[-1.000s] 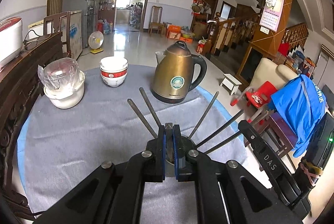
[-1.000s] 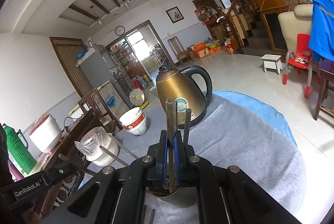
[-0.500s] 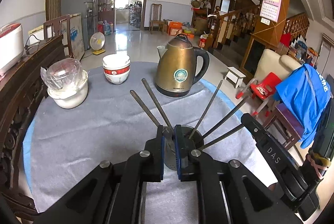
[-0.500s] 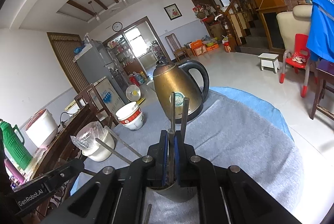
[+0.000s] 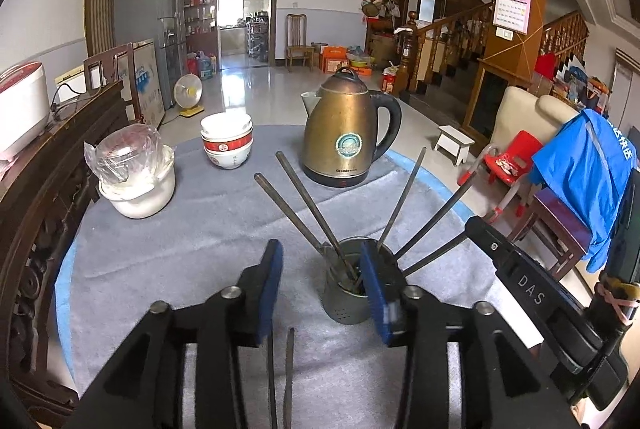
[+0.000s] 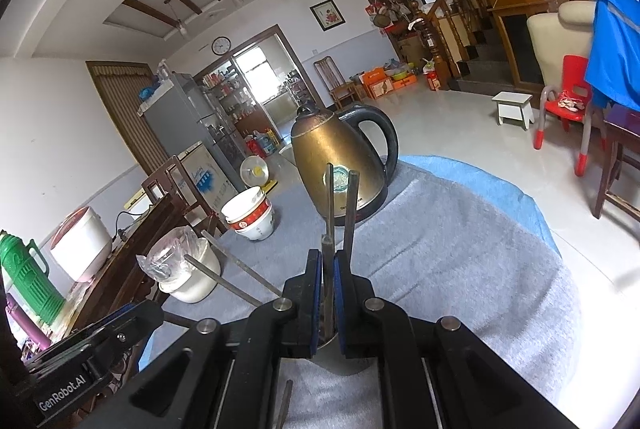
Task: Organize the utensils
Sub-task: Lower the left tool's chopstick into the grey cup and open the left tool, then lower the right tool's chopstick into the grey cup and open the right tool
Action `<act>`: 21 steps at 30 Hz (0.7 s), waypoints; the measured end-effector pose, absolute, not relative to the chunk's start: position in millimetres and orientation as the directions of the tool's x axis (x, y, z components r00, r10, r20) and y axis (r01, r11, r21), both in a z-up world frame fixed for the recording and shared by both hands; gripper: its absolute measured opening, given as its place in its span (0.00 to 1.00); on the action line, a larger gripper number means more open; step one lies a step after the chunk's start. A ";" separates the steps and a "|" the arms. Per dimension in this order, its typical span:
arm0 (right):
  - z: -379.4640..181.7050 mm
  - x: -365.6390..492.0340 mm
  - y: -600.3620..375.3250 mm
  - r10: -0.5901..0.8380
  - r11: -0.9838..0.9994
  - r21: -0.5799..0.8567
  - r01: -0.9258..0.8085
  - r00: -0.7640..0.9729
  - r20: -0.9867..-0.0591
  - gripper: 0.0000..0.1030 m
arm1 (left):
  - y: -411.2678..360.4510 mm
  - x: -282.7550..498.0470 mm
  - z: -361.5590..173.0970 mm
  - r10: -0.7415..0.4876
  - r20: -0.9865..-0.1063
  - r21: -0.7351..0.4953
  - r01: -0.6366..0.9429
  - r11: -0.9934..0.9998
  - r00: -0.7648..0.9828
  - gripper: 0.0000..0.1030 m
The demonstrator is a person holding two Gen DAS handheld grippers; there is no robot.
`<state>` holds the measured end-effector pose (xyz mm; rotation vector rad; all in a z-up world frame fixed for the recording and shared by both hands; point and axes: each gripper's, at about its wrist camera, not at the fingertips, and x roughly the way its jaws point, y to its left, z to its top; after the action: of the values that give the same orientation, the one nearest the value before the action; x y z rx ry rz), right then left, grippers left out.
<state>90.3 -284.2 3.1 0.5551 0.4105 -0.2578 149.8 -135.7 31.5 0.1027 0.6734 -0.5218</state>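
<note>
A grey metal utensil cup point(image 5: 349, 303) stands on the grey cloth and holds several dark metal chopsticks point(image 5: 308, 209) that fan outward. My left gripper point(image 5: 322, 269) is open, its blue pads on either side of the cup's near rim. Two loose chopsticks point(image 5: 289, 373) lie on the cloth under it. My right gripper point(image 6: 327, 271) is shut on a chopstick point(image 6: 329, 213) that stands upright in the cup point(image 6: 340, 361); a second chopstick point(image 6: 351, 213) stands beside it.
A brass kettle point(image 5: 348, 137) stands behind the cup, stacked bowls point(image 5: 227, 143) to its left, a white pot with a plastic bag point(image 5: 136, 173) further left. A dark wooden sideboard point(image 5: 48, 181) borders the table's left. The table edge point(image 5: 448, 197) drops off at right.
My left gripper has opened and let go of the chopstick it held, and has drawn back from the cup. My right gripper has lowered its chopstick further into the cup.
</note>
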 end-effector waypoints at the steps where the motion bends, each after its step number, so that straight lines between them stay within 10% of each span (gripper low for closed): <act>1: 2.4 89.4 -284.3 -0.122 0.819 0.459 0.344 0.887 -0.446 0.07 | -134.8 149.2 31.3 -0.427 -0.618 -0.073 0.492 0.867 0.660 0.48; 21: -25.5 63.9 -272.7 -0.018 0.839 0.474 0.269 0.882 -0.470 0.08 | -104.5 139.4 15.3 -0.420 -0.624 -0.077 0.483 0.872 0.659 0.73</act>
<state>63.9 -272.7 -25.5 0.5598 0.4708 -0.1579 139.4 -104.5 15.3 0.0983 0.6810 -0.5121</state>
